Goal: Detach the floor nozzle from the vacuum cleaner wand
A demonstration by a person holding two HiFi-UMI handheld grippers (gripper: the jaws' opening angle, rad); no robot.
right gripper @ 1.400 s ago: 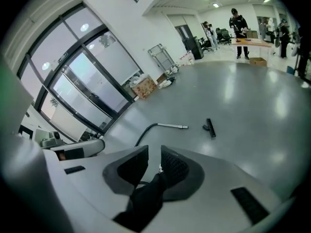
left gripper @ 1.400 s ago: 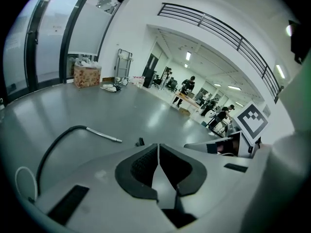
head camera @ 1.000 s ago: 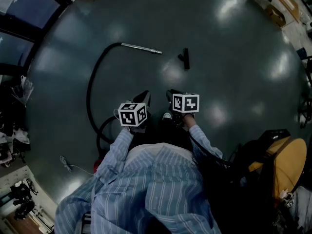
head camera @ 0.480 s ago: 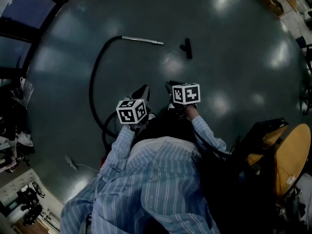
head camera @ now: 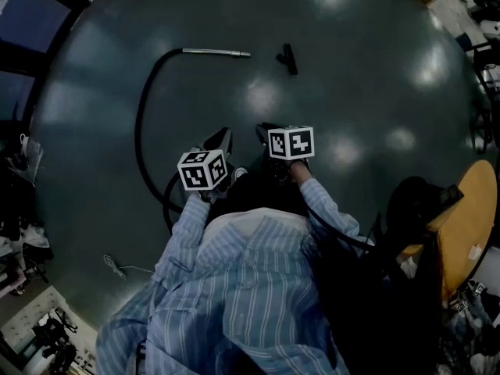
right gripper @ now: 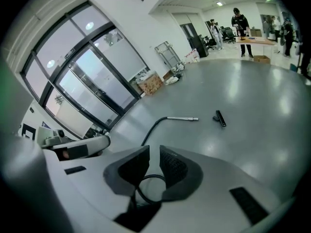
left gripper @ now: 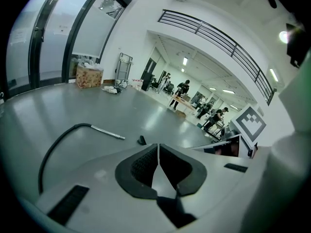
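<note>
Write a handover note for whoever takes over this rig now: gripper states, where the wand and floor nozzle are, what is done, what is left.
Left gripper: jaws together, nothing held.
Right gripper: jaws closing, small gap, nothing between them.
Both are held close in front of the person, away from the parts.
Wand lies on the floor on the end of its black hose; floor nozzle lies just past the wand's tip, apart from it.
Done: nozzle is off the wand.
Left: nothing apparent.
</note>
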